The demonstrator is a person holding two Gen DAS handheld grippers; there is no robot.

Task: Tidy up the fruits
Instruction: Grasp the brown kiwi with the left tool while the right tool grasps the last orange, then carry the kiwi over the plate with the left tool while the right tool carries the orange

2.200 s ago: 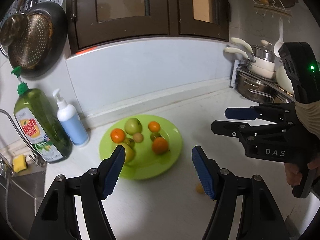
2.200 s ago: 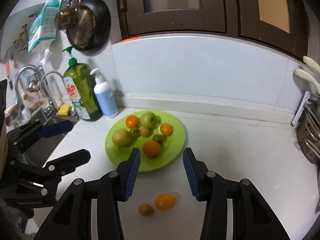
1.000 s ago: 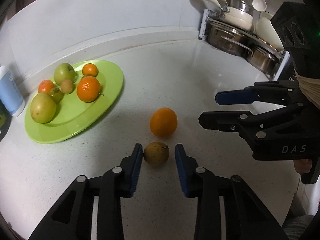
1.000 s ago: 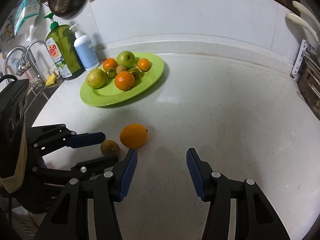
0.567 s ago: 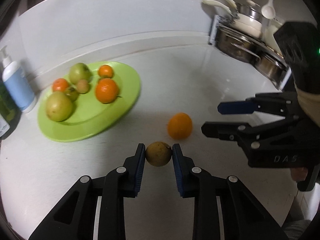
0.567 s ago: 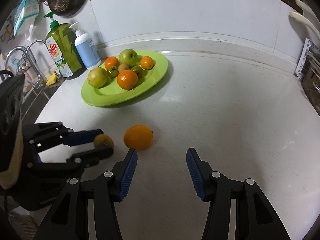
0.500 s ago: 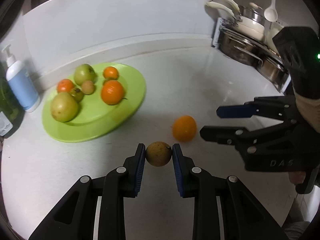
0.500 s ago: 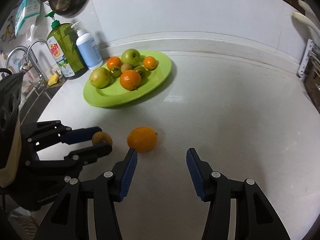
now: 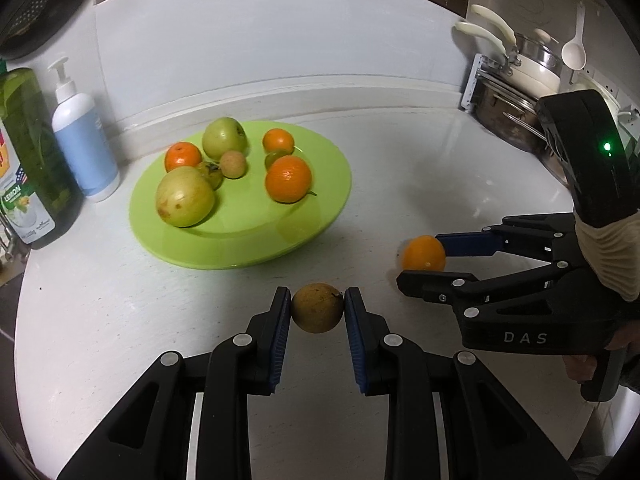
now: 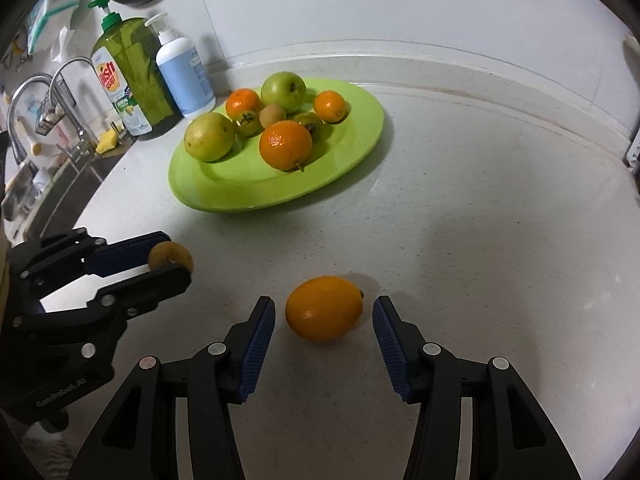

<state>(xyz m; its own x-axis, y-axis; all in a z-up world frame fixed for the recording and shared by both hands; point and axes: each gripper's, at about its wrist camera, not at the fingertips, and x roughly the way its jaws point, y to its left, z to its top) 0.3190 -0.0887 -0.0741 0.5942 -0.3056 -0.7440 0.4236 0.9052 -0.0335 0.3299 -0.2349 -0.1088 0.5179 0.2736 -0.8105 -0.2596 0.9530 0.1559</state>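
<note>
The left gripper (image 9: 317,314) is clamped on one small brown fruit (image 9: 317,313), its pads pressing both sides. The right gripper (image 10: 324,334) stands apart around one loose orange (image 10: 324,307) on the counter (image 10: 480,240), pads not touching it. Beyond both grippers lies one green plate (image 10: 352,160) holding eight fruits: three oranges, two green apples, three small ones. Two bottles (image 10: 160,68) stand behind it, left.

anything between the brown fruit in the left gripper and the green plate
Nothing visible does. The left gripper is shut on the small brown fruit, and only bare counter lies between it and the near rim of the green plate.
</note>
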